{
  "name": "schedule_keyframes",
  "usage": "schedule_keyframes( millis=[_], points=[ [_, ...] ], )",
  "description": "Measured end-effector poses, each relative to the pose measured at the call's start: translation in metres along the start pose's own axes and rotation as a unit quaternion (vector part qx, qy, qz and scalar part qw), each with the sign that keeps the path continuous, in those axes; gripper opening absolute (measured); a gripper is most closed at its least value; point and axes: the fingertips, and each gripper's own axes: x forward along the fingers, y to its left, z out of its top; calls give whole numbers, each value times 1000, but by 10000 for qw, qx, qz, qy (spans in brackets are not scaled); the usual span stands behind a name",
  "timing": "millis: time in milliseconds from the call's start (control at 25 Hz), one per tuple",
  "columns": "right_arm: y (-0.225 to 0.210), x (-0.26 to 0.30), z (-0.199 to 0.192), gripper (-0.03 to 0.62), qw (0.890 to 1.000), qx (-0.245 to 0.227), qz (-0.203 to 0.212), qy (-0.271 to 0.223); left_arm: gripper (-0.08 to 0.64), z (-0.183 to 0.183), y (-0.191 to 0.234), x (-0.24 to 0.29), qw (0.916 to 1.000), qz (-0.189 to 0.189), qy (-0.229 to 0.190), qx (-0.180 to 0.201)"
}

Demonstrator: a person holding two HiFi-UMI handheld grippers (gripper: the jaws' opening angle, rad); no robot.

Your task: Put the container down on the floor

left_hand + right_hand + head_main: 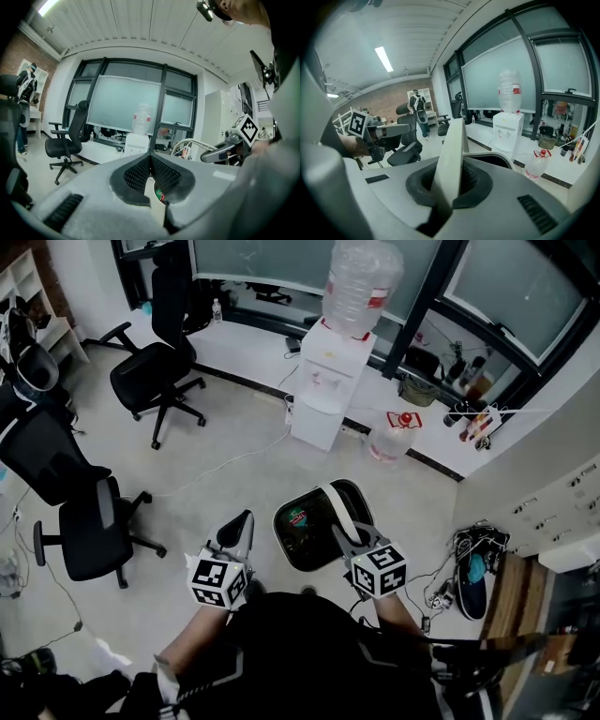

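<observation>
Glossy, seemingly plastic container (309, 555); matt floor (234, 427)

You are standing in an office. Black chairs on wheels (155, 371) are spread out over a pale floor (234, 474). A white water cooler (328, 381) with a big clear bottle (361, 282) on top stands by the wall. Behind it are tall windows (506, 287) with dark frames and cloudy glass. A white shelf (23, 282) sits in one corner, and white cupboards (562, 502) line the side. Cables (459, 568) lie in a heap on the floor. A long lamp (384, 58) shines on the ceiling. Far off is a brick wall (389, 101), and a person (417, 110) stands near it.
</observation>
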Motion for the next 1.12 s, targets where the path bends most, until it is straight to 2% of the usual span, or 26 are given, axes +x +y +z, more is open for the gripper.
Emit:
schedule_keyframes(
  millis=[600, 1120],
  points=[
    [12, 23, 17, 9, 9998, 71, -186, 14, 6, 10, 43, -10, 9999, 15, -125, -5],
    [32, 61, 41, 9, 9981, 220, -545, -181, 6, 10, 109, -30, 9998, -122, -155, -36]
  ],
)
